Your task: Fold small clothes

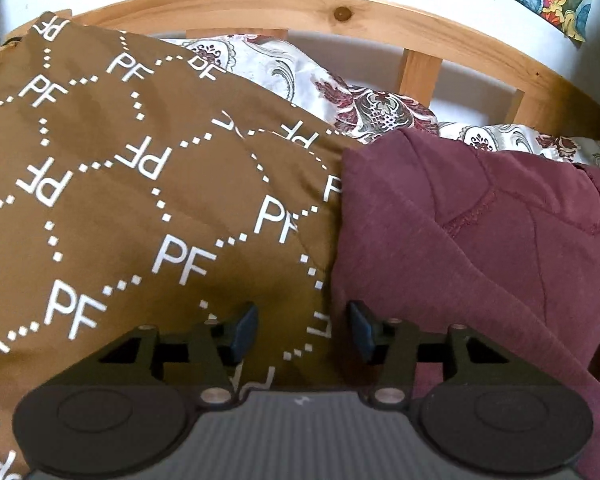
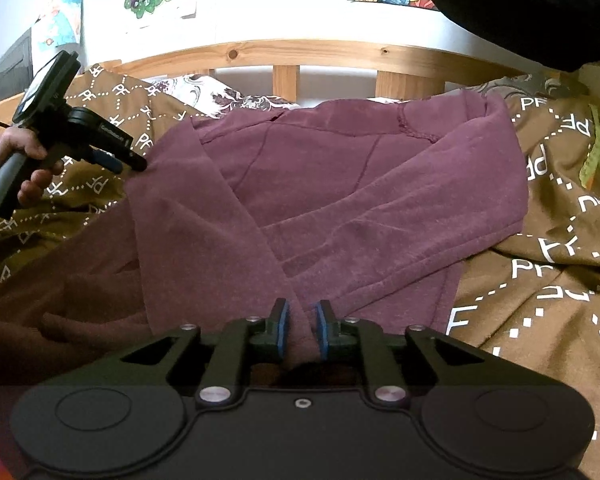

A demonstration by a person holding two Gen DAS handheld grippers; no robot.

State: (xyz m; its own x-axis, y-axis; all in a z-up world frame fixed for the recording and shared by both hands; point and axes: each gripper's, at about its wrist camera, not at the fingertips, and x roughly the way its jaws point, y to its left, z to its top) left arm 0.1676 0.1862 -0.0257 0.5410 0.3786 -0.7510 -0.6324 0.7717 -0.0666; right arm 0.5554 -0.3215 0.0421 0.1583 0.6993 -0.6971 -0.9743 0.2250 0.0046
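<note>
Pinching maroon sweatshirt (image 2: 340, 200) in right gripper (image 2: 302, 328) — left gripper (image 1: 303, 330) jaws wide, empty, over brown bedspread (image 1: 100, 200).

Both wrist views look low across the bed, sharing the maroon garment (image 1: 480, 240) and headboard (image 2: 320, 54).

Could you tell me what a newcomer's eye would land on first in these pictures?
First the maroon garment, spread mid-bed with both sleeves folded across its front. Under it lies the brown cover printed with white PF letters. The right gripper sits at the garment's near edge, the left gripper open at its left side.
</note>
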